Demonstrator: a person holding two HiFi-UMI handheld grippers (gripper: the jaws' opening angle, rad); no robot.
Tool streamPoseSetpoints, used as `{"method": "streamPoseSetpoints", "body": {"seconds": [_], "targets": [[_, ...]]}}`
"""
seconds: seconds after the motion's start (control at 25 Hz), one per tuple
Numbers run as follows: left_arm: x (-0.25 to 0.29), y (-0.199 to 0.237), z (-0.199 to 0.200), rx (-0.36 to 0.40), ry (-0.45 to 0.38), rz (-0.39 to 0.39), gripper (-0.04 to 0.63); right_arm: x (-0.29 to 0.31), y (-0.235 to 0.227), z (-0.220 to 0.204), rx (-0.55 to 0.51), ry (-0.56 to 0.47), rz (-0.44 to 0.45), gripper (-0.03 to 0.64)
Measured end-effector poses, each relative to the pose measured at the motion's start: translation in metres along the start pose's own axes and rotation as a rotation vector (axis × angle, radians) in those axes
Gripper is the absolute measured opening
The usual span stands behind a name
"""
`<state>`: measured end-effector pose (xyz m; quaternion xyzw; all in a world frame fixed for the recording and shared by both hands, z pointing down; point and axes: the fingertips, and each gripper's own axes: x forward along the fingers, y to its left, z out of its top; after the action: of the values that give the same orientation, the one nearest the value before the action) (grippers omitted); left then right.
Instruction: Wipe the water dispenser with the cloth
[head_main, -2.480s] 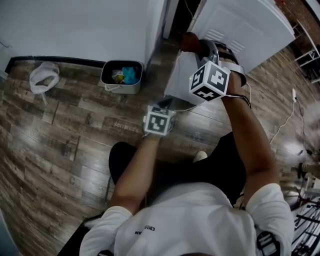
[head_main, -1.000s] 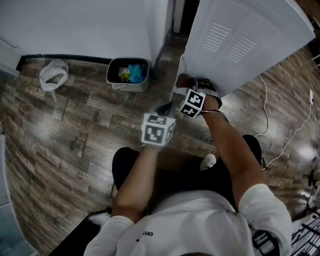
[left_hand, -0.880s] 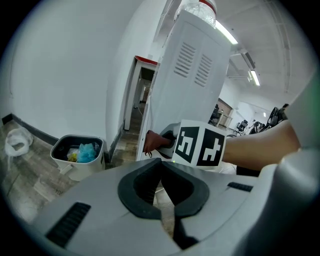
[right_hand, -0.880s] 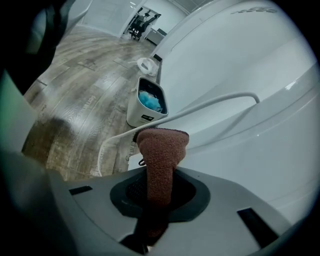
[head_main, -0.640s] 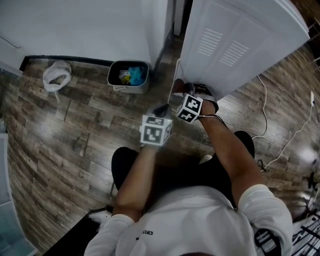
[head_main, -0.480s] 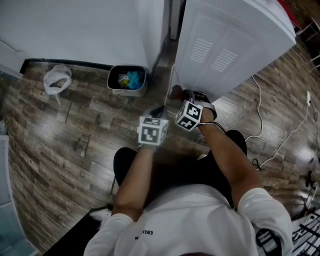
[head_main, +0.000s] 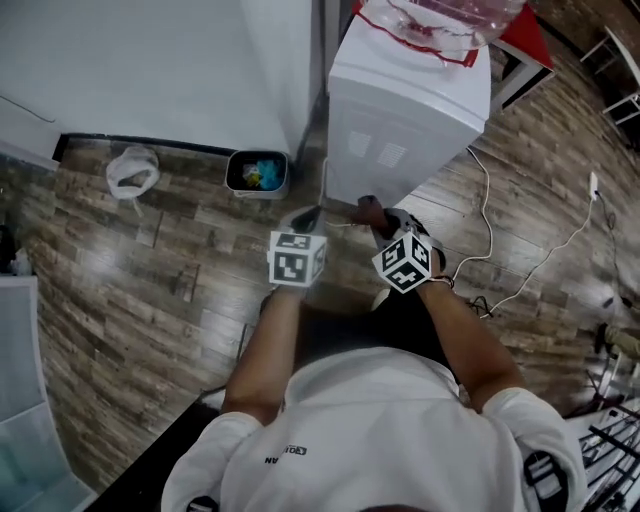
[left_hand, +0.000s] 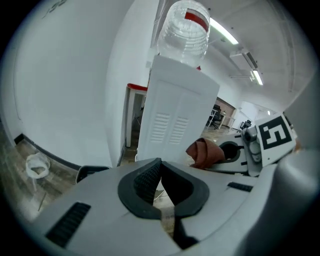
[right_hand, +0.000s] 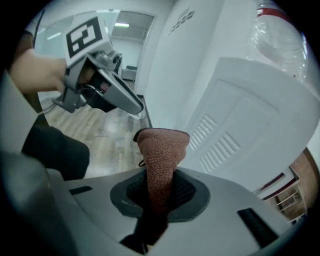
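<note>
Right fingers (right_hand: 184, 190) are pinching the cloth (right_hand: 161, 150), left fingers (left_hand: 145, 184) pressing together, empty.
Cloth is hovering just beside the water dispenser (head_main: 410, 110); wiping probably still remaining.

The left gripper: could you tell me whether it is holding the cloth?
No, the left gripper has nothing between its jaws; the cloth is clamped in the right gripper.

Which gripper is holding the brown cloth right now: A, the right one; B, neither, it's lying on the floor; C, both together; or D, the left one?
A: in the right gripper view the cloth stands pinched between the jaws of the right gripper, while the left gripper has its jaws together with nothing between them.
</note>
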<state>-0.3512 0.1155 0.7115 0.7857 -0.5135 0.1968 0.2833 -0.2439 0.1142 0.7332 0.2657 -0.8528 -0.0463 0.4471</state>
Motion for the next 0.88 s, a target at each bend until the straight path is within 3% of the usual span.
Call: {"method": "streamPoseSetpoints", "body": {"seconds": [0.12, 0.24, 0.56, 0.76, 0.88], "targets": [[-0.042, -0.021, 0.041, -0.006, -0.003, -0.005, -0.011, -0.064, 0.003, 0.021, 0.129, -0.048, 0.112, 0.055], [-0.084, -0.044, 0.079, -0.019, 0.005, -0.021, -0.011, -0.127, 0.002, 0.045, 0.227, -0.099, 0.169, 0.057], [-0.193, -0.119, 0.172, 0.003, -0.025, -0.07, -0.011, -0.275, -0.033, 0.11, 0.554, -0.35, 0.231, 0.057], [-0.21, -0.153, 0.216, 0.068, -0.063, -0.12, -0.011, -0.318, -0.072, 0.13, 0.827, -0.499, 0.294, 0.057], [-0.217, -0.159, 0.222, 0.095, -0.072, -0.15, -0.011, -0.335, -0.082, 0.136, 0.891, -0.564, 0.265, 0.057]]}}
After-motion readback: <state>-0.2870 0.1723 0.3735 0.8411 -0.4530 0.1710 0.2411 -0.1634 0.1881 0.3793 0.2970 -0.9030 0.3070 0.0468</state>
